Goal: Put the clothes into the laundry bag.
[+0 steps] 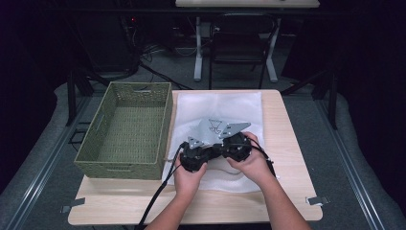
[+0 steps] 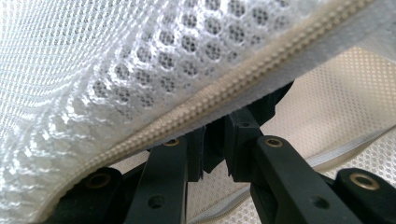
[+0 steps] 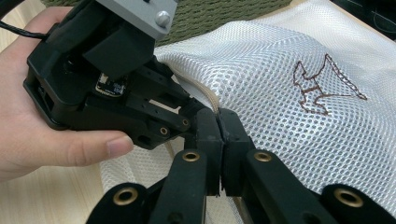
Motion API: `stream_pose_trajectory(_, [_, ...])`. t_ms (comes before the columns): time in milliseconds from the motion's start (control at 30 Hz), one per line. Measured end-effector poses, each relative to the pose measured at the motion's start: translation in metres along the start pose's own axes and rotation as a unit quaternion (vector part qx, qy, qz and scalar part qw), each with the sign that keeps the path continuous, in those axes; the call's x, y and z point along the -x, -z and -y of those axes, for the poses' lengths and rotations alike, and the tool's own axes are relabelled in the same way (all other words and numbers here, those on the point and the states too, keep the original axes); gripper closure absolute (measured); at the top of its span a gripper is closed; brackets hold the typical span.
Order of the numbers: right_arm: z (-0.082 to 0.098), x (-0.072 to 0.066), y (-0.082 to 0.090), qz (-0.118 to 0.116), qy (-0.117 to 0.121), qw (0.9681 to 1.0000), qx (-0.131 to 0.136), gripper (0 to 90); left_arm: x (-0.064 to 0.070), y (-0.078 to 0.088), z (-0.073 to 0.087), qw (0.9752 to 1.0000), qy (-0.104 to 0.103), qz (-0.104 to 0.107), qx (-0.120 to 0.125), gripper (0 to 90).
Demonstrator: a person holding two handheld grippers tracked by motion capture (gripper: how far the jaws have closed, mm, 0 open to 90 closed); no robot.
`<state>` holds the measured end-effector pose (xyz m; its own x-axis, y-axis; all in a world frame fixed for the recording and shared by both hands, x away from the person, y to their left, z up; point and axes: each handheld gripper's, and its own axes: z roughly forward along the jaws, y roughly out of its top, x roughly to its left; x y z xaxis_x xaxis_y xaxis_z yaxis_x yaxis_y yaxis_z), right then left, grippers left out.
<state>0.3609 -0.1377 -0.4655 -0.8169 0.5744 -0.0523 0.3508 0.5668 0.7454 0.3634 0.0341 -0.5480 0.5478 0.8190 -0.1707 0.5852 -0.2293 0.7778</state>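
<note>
You've got 1 table (image 1: pixel 287 143), light wood, w/ 1 green woven basket (image 1: pixel 127 129) on its left half. Just right of the basket lies 1 white mesh laundry bag (image 1: pixel 225 103), flat on the table, near edge lifted where you're working. It has 1 zipper (image 2: pixel 224 91) along that edge & 1 small brown embroidered figure (image 3: pixel 322 86) on the mesh.

2 grippers, one in each hand, side by side at the bag's near edge. Your left gripper (image 3: pixel 189 116) is pressed together, pinching the zipper edge of the bag; mesh drapes over its jaws. Your right gripper (image 3: pixel 219 135) is also pressed together, nipping the same edge right next to the left one, tips almost touching.
</note>
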Motion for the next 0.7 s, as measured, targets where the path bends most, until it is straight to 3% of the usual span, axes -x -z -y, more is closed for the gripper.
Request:
stream_pose_trajectory(200, [0.0, 0.0, 0.0, 0.0, -0.003, 1.0, 0.001, 89.2, 0.0, 0.001, 0.0, 1.0, 0.001, 0.003, 0.0, 77.6])
stream_pose_trajectory(400, [0.001, 0.003, 0.001, 0.0, -0.007, 1.0, 0.004, 89.1, 0.003, 0.008, 0.0, 0.9999, -0.004, 0.012, -0.004, 64.9])
stream_pose_trajectory(700, [0.001, 0.005, 0.002, 0.003, -0.009, 0.9999, 0.006, 89.1, 0.005, 0.027, 0.005, 0.9998, -0.008, 0.019, 0.007, 55.1])
